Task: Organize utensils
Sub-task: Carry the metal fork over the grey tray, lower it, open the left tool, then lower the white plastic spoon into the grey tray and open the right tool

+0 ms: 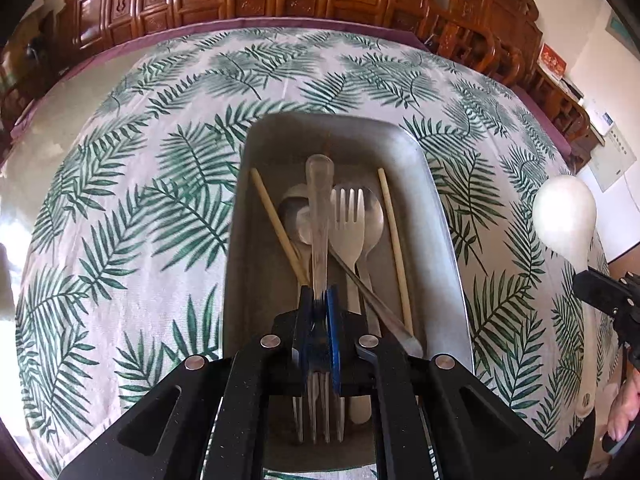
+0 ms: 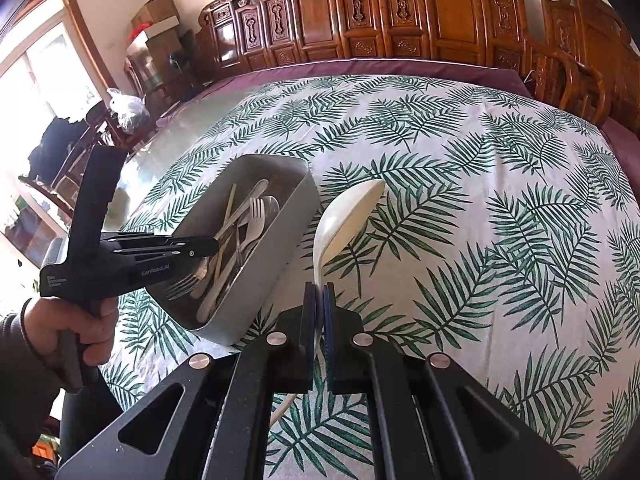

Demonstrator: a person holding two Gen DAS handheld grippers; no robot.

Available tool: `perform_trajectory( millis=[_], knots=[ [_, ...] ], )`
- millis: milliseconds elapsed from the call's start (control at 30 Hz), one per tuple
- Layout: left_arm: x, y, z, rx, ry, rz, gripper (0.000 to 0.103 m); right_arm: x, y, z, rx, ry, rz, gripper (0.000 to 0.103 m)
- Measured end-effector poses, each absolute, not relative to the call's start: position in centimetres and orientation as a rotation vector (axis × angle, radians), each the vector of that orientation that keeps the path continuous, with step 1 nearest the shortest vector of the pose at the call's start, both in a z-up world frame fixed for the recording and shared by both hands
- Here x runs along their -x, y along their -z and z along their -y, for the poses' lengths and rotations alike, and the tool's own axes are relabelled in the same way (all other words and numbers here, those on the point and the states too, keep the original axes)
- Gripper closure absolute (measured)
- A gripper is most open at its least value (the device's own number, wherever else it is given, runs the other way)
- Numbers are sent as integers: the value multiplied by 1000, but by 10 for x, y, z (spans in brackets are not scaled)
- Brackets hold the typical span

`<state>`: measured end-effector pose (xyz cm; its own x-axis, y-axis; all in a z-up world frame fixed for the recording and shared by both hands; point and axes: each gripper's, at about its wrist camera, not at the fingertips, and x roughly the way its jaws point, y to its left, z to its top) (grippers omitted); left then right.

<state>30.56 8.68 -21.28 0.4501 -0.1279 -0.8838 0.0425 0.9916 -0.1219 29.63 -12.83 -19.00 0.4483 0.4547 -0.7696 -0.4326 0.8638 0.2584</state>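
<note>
Hanging over the grey tray (image 1: 448,216), the left gripper (image 1: 320,304) is clamped on a metal fork (image 1: 319,216) near its neck, handle pointing away along the tray's length and tines back toward the camera, so the fork's long axis already lines up with the tray's and only needs lowering, as I judge it. Below it lie a pale fork (image 1: 348,220), spoons, a thin metal utensil crossing diagonally, and two chopsticks (image 1: 394,248) running roughly lengthwise. Out to the right of the tray, above the leaf-print cloth (image 2: 480,200) on the counter, the right gripper (image 2: 319,300) is closed on the handle of a white rice paddle (image 2: 344,220), which points forward and slightly up, blade tilted on edge. The tray sits to the left of that paddle with its long axis angled away, so the left hand (image 2: 76,328) is plainly nearer; the paddle would have to swing left and turn to match
</note>
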Motion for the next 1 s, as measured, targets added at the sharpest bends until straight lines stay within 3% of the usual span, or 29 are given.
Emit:
perform_trajectory(
  millis=[300,433,567,767,833,900,1000],
  knots=[
    [-290,187,-109,121,100,-1047,96,-301,176,108,-32,-581,-932,98],
    [-280,175,-120,121,85,-1017,84,-304,169,92,-24,-605,-919,98],
    [-270,164,-130,112,75,-992,80,-311,165,72,-15,-626,-907,98],
    [-259,154,-145,111,56,-967,59,-324,166,40,1,-663,-903,98],
    [-257,152,-151,111,41,-957,43,-328,170,30,6,-670,-907,98],
    [-255,151,-156,106,27,-949,34,-335,175,18,1,-679,-920,98],
    [-254,152,-162,105,23,-944,29,-346,184,1,8,-691,-934,98]
  ],
)
